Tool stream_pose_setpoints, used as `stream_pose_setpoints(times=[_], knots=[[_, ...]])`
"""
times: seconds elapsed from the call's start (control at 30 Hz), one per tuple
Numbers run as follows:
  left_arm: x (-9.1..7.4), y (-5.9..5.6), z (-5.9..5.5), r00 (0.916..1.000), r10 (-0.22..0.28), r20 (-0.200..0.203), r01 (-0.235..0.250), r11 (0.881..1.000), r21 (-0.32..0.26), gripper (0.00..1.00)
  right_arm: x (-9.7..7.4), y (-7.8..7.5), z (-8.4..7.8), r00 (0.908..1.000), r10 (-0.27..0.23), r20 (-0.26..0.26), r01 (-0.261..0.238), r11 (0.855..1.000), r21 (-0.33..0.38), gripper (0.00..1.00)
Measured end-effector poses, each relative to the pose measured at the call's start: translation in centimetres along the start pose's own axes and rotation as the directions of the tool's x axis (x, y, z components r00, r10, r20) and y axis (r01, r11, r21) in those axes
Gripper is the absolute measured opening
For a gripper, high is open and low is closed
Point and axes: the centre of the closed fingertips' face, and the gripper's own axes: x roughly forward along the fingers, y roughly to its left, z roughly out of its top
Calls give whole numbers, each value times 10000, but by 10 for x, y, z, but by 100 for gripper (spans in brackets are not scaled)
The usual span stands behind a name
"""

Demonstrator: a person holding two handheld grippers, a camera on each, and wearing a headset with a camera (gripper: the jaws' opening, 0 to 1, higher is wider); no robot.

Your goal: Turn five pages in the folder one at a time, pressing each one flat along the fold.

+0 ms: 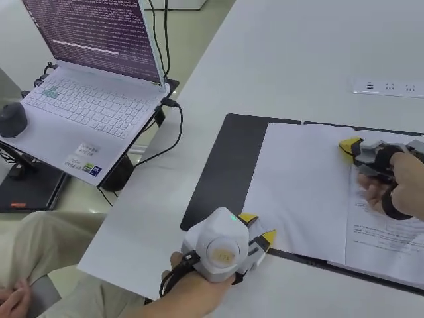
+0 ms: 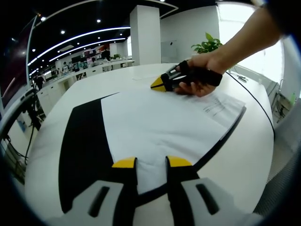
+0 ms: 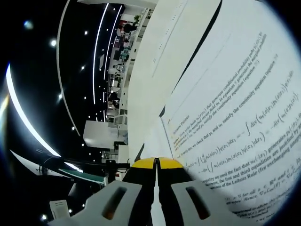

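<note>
The folder lies open on the white table, its black cover (image 1: pixel 225 165) bare at the left. A blank white page (image 1: pixel 301 185) lies turned over on the left half, and a printed page (image 1: pixel 384 238) lies on the right half. My left gripper (image 1: pixel 260 237) sits at the near edge of the blank page (image 2: pixel 155 117), jaws open a little with nothing gripped (image 2: pixel 151 165). My right gripper (image 1: pixel 348 147) is shut, its yellow tips (image 3: pixel 156 163) pressed down by the fold next to the printed page (image 3: pixel 235 117). It also shows in the left gripper view, on the right gripper (image 2: pixel 160 83).
An open laptop (image 1: pixel 86 99) stands on a raised stand left of the table, with cables (image 1: pixel 173 126) running by the table's edge. A white power strip (image 1: pixel 387 87) lies at the far right. A person's knee (image 1: pixel 46 245) is at the lower left.
</note>
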Motion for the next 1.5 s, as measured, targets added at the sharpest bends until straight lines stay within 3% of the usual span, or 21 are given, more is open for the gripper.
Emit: stream_pose_setpoints(times=[0.13,0.3,0.63,0.8,1.13,1.5], knots=[[0,0,0,10000,-8,-26,8,10000,33,22,-9,0,-5,9999,116,31,-117,9997,204,0],[0,0,0,10000,-8,-54,8,10000,25,22,-18,-2,-22,9980,230,-589,-212,9993,307,0],[-2,-1,1,10000,-13,-61,13,10000,45,22,-39,-5,-40,9976,435,-537,-401,9973,613,0],[-2,-1,1,10000,-18,-42,18,10000,54,22,-47,-8,-60,9916,460,-1210,-404,9980,487,0],[-2,0,1,10000,-27,-14,27,10000,91,22,-66,-19,-87,9853,470,-1644,-399,9981,465,0],[-2,-1,1,10000,-24,85,23,10000,77,22,-91,-27,-119,9711,450,-2343,-363,9985,416,0]])
